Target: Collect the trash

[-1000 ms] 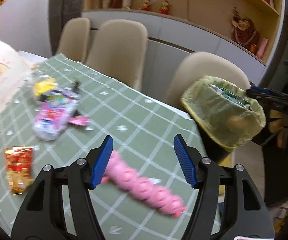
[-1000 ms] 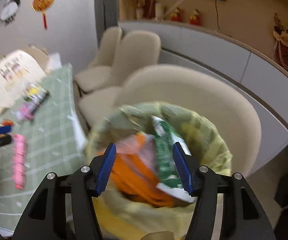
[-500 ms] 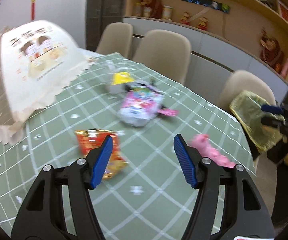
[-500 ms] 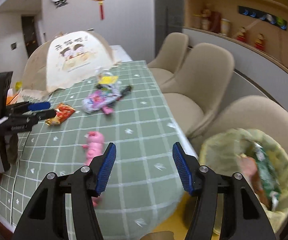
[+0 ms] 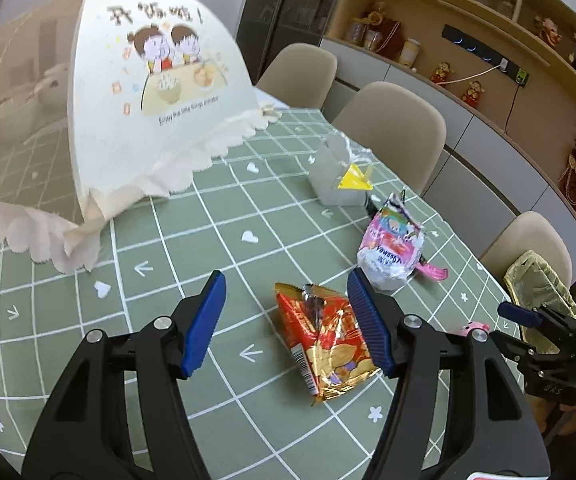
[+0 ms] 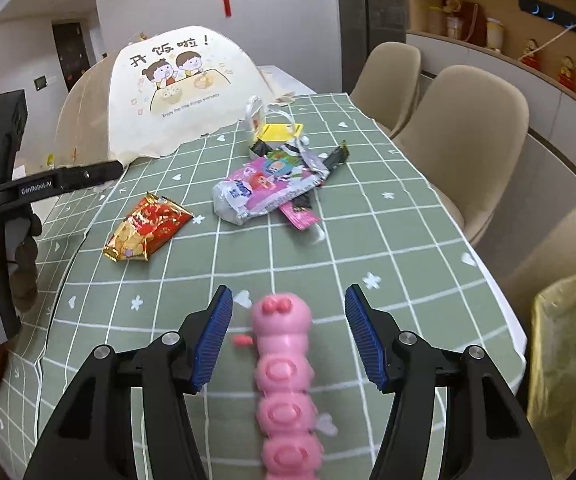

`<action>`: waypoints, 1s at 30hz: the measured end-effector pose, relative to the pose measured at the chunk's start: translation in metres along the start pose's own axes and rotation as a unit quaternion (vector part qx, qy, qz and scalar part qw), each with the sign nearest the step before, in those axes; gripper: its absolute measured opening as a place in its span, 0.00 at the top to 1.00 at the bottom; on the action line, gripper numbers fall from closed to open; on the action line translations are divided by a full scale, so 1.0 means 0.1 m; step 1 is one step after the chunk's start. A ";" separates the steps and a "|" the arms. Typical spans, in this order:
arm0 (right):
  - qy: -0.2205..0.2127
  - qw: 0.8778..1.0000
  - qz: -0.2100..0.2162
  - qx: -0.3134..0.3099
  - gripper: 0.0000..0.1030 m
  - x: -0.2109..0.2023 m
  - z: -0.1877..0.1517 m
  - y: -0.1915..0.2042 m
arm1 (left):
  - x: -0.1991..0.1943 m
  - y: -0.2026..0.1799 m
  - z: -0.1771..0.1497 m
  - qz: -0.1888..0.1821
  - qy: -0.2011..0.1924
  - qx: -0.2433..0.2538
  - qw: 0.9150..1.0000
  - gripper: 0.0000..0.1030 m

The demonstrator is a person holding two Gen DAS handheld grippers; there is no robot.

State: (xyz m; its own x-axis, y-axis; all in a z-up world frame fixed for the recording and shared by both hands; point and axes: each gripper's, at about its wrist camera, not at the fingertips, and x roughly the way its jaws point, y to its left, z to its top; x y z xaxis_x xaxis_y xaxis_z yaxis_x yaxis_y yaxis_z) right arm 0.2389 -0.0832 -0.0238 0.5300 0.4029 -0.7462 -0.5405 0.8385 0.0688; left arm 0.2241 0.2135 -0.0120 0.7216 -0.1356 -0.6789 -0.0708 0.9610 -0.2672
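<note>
The left gripper [image 5: 288,320] stands open and empty over the green checked tablecloth [image 5: 207,240], its blue pads either side of a crinkled red-and-gold foil snack packet [image 5: 328,344]. The right gripper [image 6: 288,336], also open and empty, straddles a pink segmented caterpillar-shaped wrapper [image 6: 283,380] nearer the tablecloth's edge, beside the yellow-lined trash bin [image 6: 568,340].

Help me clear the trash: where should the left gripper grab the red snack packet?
Pinch the red snack packet across its narrower width, mid-body, coming from above. It lies flat on the tablecloth, lengthwise between the open left gripper pads.
</note>
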 end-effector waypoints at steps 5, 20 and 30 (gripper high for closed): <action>-0.006 1.000 -0.019 -0.010 0.46 0.14 0.17 0.05 | 0.12 0.04 -0.03 0.004 0.009 -0.008 1.000 0.42; 0.085 0.996 0.020 -0.004 0.62 1.36 1.12 -0.01 | 0.03 0.20 0.10 0.003 -0.010 -0.047 0.999 0.42; 0.077 0.992 0.037 -0.096 0.85 0.51 0.58 0.43 | 0.05 0.14 0.08 -0.002 -0.005 -0.039 0.999 0.42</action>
State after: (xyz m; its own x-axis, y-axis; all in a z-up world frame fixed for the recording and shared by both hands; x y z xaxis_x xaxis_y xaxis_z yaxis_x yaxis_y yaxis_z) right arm 0.2802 -0.0052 -0.0200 0.3860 0.3874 -0.8372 -0.6963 0.7176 0.0110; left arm 0.2320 0.2281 -0.0141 0.7283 -0.1373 -0.6714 -0.1212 0.9385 -0.3233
